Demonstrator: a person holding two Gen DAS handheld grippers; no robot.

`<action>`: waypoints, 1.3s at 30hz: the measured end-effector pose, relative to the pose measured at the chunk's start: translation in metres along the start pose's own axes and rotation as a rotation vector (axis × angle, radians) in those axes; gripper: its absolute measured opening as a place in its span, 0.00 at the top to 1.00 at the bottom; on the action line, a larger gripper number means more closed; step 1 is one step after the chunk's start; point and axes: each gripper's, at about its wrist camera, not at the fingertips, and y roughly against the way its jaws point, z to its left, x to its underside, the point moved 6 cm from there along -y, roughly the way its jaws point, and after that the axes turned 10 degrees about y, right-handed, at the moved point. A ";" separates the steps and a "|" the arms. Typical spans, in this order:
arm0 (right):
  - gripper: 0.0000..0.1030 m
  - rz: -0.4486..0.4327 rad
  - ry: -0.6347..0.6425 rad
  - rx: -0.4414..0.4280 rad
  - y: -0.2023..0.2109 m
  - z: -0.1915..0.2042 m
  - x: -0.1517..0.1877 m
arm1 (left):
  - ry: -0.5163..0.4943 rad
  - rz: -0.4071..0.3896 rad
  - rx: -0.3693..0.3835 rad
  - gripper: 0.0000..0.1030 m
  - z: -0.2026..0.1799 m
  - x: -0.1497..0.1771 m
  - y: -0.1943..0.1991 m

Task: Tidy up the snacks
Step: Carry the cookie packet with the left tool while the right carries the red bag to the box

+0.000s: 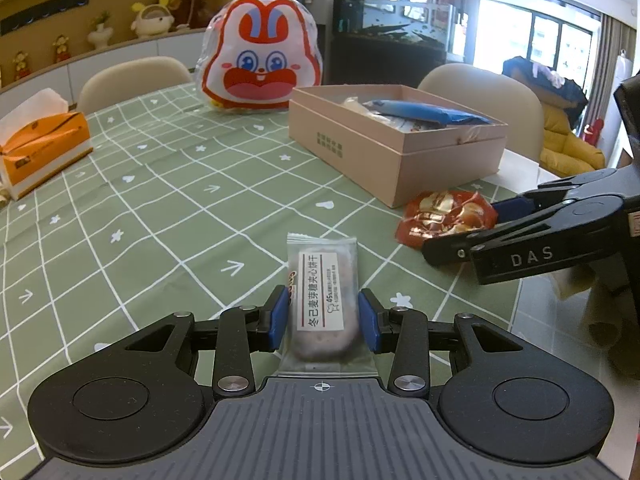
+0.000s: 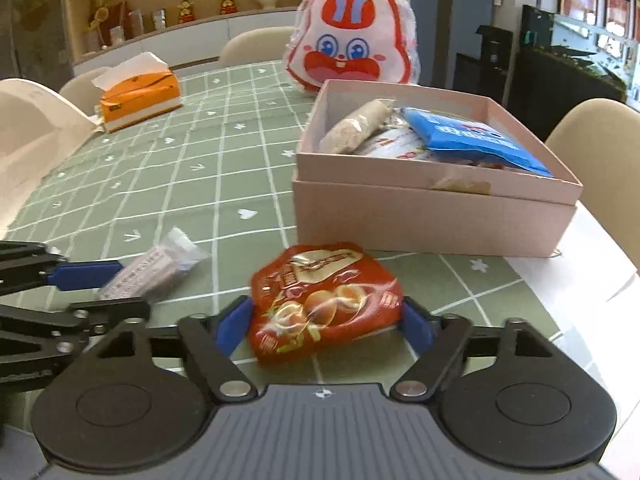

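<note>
The left hand-held gripper (image 1: 323, 316) sat low over the surface (image 1: 160, 208), its blue pads on either side of a clear-wrapped biscuit (image 1: 322, 300) that lay lengthwise between them — the pads looked pressed to the wrapper's edges, so it appeared clamped on the biscuit. The right hand-held gripper (image 2: 326, 322) straddled a red pouch (image 2: 324, 300) in the same way, its blue pads touching the pouch's two sides, the pouch resting on the green checked cloth just in front of the box (image 2: 432, 216). In the left view the red pouch lay to the right of the biscuit, near the box's corner. The pink box stood open on the surface, with a blue packet (image 2: 472, 140), a pale roll (image 2: 356, 128) and other wrapped snacks inside. Behind the box stood a rabbit-face bag (image 1: 260, 56); an orange tissue box (image 1: 40, 148) sat well apart on the far left side of the surface.
</note>
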 end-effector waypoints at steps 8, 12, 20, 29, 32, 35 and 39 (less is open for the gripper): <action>0.33 -0.036 0.010 0.022 0.031 -0.003 0.009 | -0.013 0.002 -0.006 0.57 -0.001 0.000 0.000; 0.33 -0.049 0.038 0.028 0.050 -0.004 0.021 | -0.045 0.005 -0.022 0.57 -0.006 0.000 -0.001; 0.33 -0.063 0.062 0.020 0.069 -0.009 0.040 | -0.054 0.023 -0.050 0.59 -0.011 -0.001 -0.001; 0.33 -0.091 0.042 0.036 0.088 -0.033 0.049 | -0.076 0.022 -0.030 0.60 -0.029 0.001 0.008; 0.33 -0.124 0.021 0.036 0.104 -0.049 0.040 | -0.074 -0.035 0.005 0.60 -0.040 -0.016 0.024; 0.33 -0.209 0.004 0.037 0.131 -0.070 0.009 | -0.037 -0.140 0.076 0.60 -0.054 -0.057 0.050; 0.33 -0.324 0.032 0.079 0.161 -0.098 -0.060 | -0.004 -0.298 0.136 0.60 -0.074 -0.129 0.065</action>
